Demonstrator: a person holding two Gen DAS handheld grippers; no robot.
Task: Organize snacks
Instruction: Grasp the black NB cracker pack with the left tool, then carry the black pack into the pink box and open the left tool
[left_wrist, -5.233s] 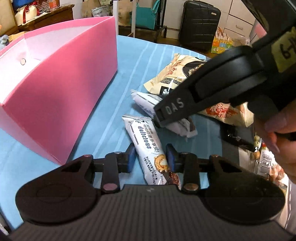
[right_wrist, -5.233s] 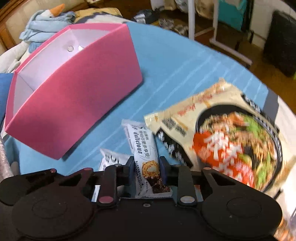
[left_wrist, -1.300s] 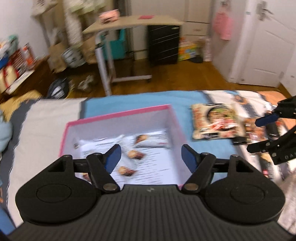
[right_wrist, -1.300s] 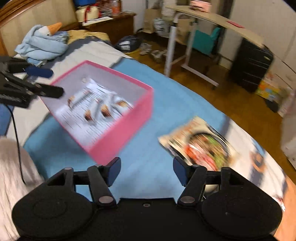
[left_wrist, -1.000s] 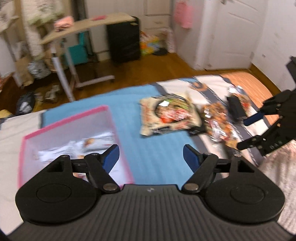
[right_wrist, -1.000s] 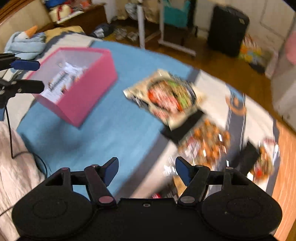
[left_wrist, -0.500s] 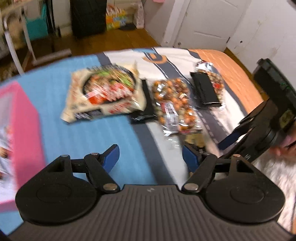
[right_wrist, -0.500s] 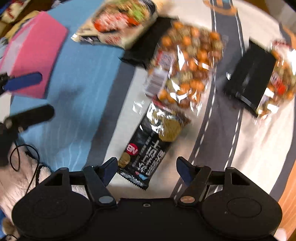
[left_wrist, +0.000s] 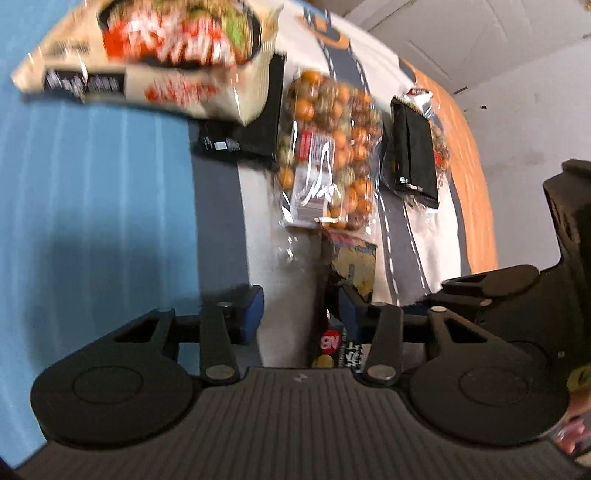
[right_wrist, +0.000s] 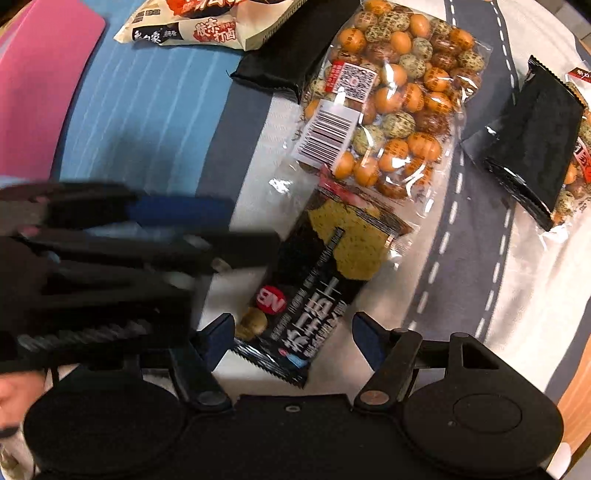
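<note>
A black snack bar (right_wrist: 317, 284) with a red round logo lies on the play-mat bed cover. My right gripper (right_wrist: 291, 336) is open, its blue pads either side of the bar's near end, not closed on it. My left gripper (left_wrist: 301, 306) is open just left of the same bar (left_wrist: 351, 273); in the right wrist view it shows as a blurred black shape (right_wrist: 110, 236) at the left. The pink box (right_wrist: 40, 70) sits at the far left edge.
A clear bag of orange and speckled nuts (right_wrist: 388, 103) lies just beyond the bar. A noodle packet (right_wrist: 210, 22) and a flat black packet (right_wrist: 295, 48) lie at the top. Another black packet (right_wrist: 535, 140) lies on a snack bag at the right.
Both grippers have left the pink box, swung right over the snack pile and dropped low around the black bar. Earlier each held a white bar; both are now empty and open.
</note>
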